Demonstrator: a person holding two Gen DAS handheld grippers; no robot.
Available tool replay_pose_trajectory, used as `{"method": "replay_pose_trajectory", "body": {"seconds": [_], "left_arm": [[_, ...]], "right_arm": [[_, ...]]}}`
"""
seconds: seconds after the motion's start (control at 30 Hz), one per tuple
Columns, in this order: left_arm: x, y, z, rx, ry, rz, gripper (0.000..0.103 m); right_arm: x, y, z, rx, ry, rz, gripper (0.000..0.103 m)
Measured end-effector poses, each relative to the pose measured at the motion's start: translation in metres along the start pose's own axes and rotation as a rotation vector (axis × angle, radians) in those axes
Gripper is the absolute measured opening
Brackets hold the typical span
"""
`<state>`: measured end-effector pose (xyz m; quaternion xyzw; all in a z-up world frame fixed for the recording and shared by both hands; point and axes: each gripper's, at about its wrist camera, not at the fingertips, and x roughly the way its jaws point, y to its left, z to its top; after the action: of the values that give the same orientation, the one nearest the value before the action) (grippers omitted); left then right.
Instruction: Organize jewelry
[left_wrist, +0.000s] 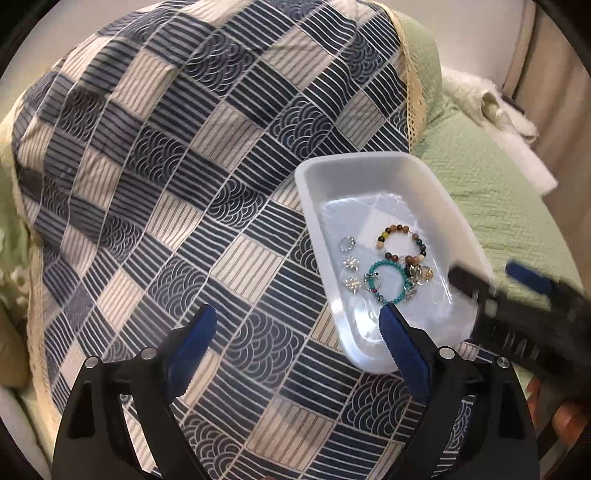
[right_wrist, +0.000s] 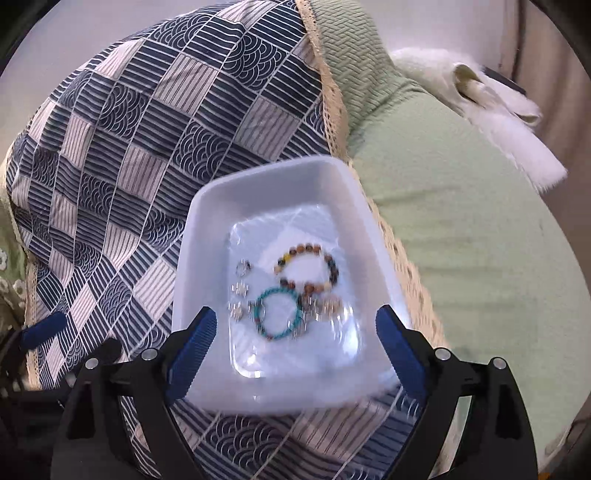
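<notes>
Right gripper (right_wrist: 301, 332) open | tray (right_wrist: 207, 236) long axis runs away

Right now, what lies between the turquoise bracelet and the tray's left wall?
Small silver earrings and a ring lie between the turquoise bracelet and the white tray wall, clearest in the left wrist view.

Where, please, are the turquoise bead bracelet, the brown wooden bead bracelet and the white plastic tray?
turquoise bead bracelet (left_wrist: 384, 282), left wrist view, left beads.
brown wooden bead bracelet (left_wrist: 397, 229), left wrist view, top beads.
white plastic tray (right_wrist: 273, 173), right wrist view, far rim.
</notes>
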<state>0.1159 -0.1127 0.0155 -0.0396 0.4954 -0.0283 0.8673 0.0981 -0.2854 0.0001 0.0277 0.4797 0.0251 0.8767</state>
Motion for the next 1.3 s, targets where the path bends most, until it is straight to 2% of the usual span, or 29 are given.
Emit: {"method": "replay_pose_trajectory", "body": {"seconds": [0.1,0.27,0.53,0.7,1.3], "left_arm": [[0.000,0.004,-0.008,0.008,0.010,0.009,0.086],[0.005,0.006,-0.012,0.023,-0.009,0.017,0.087],[0.018,0.002,-0.014,0.042,-0.005,0.006,0.088],[0.020,0.004,-0.016,0.048,0.001,0.015,0.088],[0.013,0.003,-0.013,0.061,-0.012,0.036,0.088]], "right_arm": [[0.001,0.007,-0.024,-0.046,0.007,-0.032,0.087],[0.005,0.013,-0.041,-0.057,0.002,-0.072,0.087],[0.003,0.015,-0.041,-0.069,-0.018,-0.118,0.088],[0.004,0.016,-0.041,-0.075,0.001,-0.095,0.089],[0.004,0.020,-0.043,-0.092,-0.004,-0.109,0.089]]}}
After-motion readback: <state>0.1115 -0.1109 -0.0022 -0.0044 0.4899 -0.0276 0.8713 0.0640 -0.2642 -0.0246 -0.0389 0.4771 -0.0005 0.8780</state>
